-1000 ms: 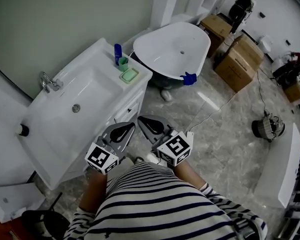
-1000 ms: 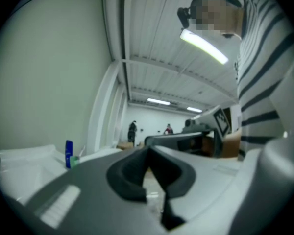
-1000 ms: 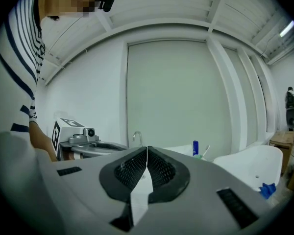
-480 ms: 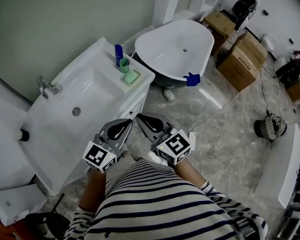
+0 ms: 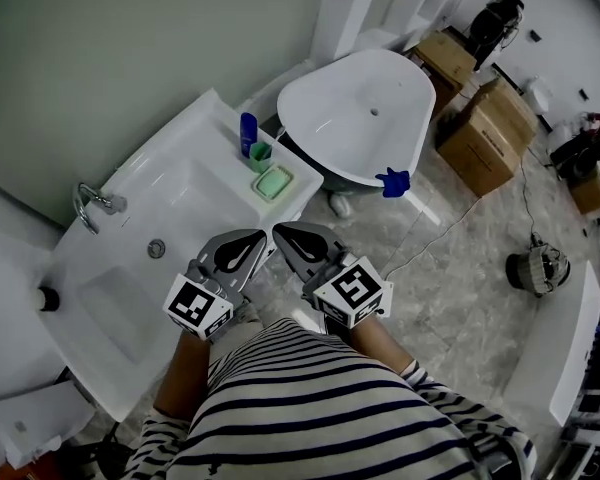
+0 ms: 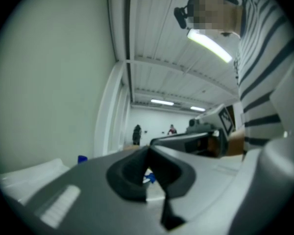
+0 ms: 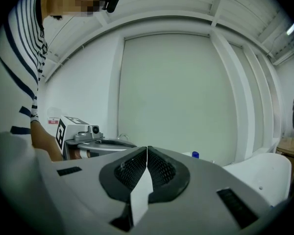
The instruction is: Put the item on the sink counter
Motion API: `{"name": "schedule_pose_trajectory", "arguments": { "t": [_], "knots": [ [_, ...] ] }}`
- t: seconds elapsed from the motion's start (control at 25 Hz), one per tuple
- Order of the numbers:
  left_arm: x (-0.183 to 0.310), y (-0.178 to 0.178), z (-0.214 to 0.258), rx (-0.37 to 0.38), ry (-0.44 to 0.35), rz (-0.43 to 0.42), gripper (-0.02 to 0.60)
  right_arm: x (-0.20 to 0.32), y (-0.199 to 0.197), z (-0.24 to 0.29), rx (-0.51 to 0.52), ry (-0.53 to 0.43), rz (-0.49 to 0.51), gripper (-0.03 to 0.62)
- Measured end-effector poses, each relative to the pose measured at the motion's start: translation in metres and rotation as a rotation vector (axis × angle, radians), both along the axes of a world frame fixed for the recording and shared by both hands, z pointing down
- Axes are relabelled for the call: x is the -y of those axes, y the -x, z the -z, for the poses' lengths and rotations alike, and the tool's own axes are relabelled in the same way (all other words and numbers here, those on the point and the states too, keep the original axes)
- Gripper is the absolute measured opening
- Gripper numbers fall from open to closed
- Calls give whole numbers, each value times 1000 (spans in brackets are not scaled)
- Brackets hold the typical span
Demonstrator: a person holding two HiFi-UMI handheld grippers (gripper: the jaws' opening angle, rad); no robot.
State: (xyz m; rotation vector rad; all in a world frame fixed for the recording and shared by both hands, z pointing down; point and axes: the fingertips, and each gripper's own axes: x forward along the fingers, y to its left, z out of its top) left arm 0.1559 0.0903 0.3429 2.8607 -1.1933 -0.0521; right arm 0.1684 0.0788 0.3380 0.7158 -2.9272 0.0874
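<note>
Beside the sink counter [image 5: 208,126], bathtub [image 5: 360,118] and boxes [image 5: 490,128]

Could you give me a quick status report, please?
Left gripper, right gripper: jaws shut, empty. No item in hand; sink counter at left. Bottle, cup, soap dish occupy its corner.

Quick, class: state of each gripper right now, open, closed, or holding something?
Left gripper: closed, nothing between its jaws.
Right gripper: closed, nothing between its jaws.
</note>
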Motion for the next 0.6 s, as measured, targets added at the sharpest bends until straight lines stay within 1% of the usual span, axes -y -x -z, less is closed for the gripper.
{"name": "schedule_pose_trajectory", "arguments": {
  "t": [0.2, 0.4, 0.6],
  "knots": [
    [35, 25, 3, -10, -16, -5, 8, 33, 25, 0, -19, -8, -5, 8],
    [57, 50, 5, -18, -24, 4, 8, 56, 47, -3, -74, -45, -15, 8],
    [76, 69, 1, -51, -16, 53, 8, 75, 57, -5, -123, -62, -24, 8]
  ]
}}
